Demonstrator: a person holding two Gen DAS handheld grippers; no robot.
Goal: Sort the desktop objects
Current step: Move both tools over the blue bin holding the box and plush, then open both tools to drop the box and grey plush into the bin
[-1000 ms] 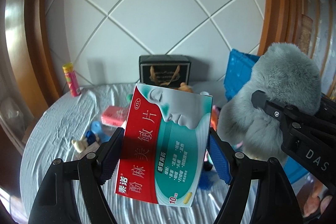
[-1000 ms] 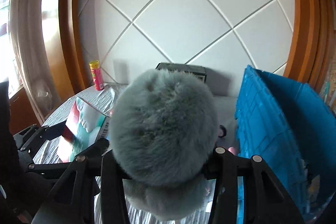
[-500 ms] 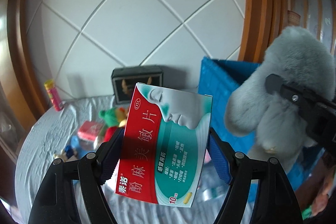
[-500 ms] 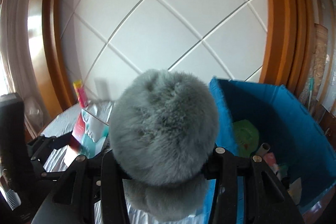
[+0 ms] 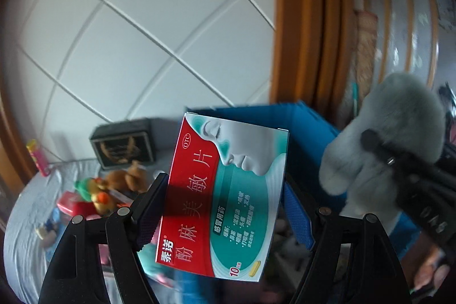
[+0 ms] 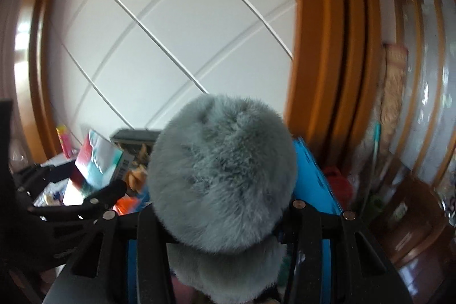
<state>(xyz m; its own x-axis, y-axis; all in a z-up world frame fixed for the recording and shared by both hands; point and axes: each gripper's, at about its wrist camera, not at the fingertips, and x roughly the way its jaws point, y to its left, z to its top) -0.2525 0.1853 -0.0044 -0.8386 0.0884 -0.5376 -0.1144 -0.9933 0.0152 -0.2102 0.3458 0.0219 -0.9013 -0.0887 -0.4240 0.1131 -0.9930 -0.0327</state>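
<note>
Left gripper (image 5: 225, 207): clamped on the medicine box (image 5: 225, 190), pads pressing its two narrow side edges, printed face toward the camera. The box is carried in the air, tilted slightly, above the near edge of the blue crate (image 5: 302, 127), with the table (image 5: 25, 241) behind and to the left.

Handling, box: judged light, thin card, stiff across the faces but crushable if squeezed hard. The glossy surface may slip. The edge-to-edge hold low on the box looks sound, and a modest squeeze should be enough.

Table clutter at far left: small toys (image 5: 97, 190), a pink-yellow tube (image 5: 37, 158) and a black box (image 5: 122, 143) against the wall.

Right gripper (image 6: 225, 221): closed on the grey plush toy (image 6: 222, 167), fingers sunk into the fur at both sides below its round upper mass. The toy is held aloft over the crate, whose blue wall shows just right of it and below.

Handling, plush: judged soft, light, compressible and not fragile. Fur gives under the pads, so a grip through the body rather than on loose pile is safer.

Pose: both grippers are raised, pointing forward and roughly level, side by side, left one just left of the right. The crate interior is mostly hidden in both views.
</note>
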